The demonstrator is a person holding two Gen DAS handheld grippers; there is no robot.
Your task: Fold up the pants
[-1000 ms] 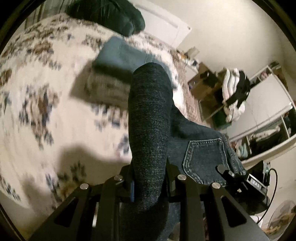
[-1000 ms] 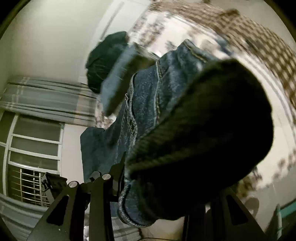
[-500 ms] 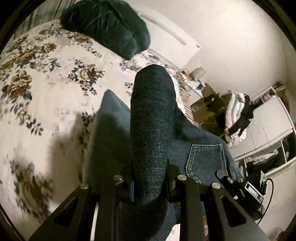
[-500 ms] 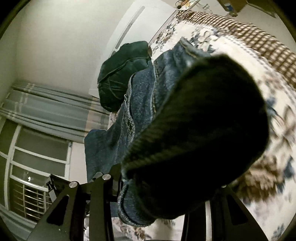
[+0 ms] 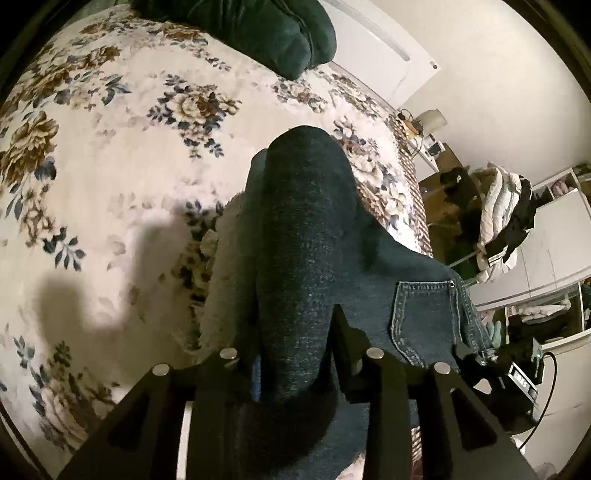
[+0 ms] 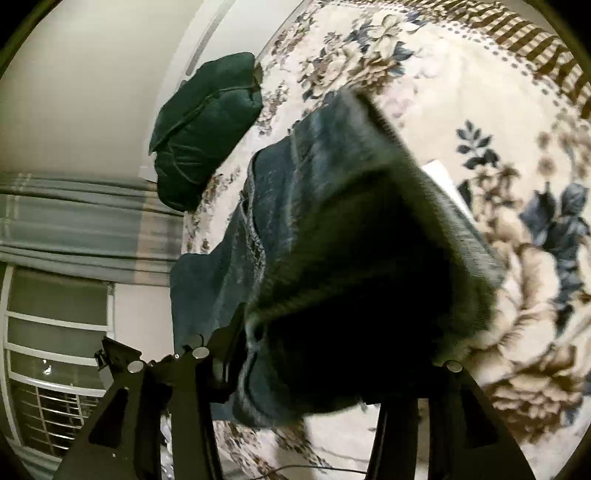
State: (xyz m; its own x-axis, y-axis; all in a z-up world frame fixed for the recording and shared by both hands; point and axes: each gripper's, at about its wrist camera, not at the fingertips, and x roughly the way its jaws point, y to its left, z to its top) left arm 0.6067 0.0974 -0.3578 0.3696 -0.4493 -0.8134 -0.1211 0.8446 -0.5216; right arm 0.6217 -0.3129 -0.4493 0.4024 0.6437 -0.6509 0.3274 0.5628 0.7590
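Dark blue jeans (image 5: pixel 303 258) are held up over the floral bedspread (image 5: pixel 110 166) by both grippers. My left gripper (image 5: pixel 295 365) is shut on a bunched fold of the jeans; a back pocket (image 5: pixel 424 314) hangs to its right. My right gripper (image 6: pixel 314 369) is shut on another bunched part of the jeans (image 6: pixel 351 258), whose fabric covers the fingers. The other gripper shows at the lower right in the left wrist view (image 5: pixel 517 373) and at the lower left in the right wrist view (image 6: pixel 118 354).
A dark green pillow (image 5: pixel 266 29) lies at the head of the bed, also in the right wrist view (image 6: pixel 207 122). A chair piled with clothes (image 5: pixel 498 221) and white shelves (image 5: pixel 554 258) stand right of the bed. A curtained window (image 6: pixel 55 295) is at left.
Both grippers have carried the jeans across the bed. The folded grey-blue garments seen earlier below the left gripper are out of view. The jeans hang lower, nearer the bedspread.
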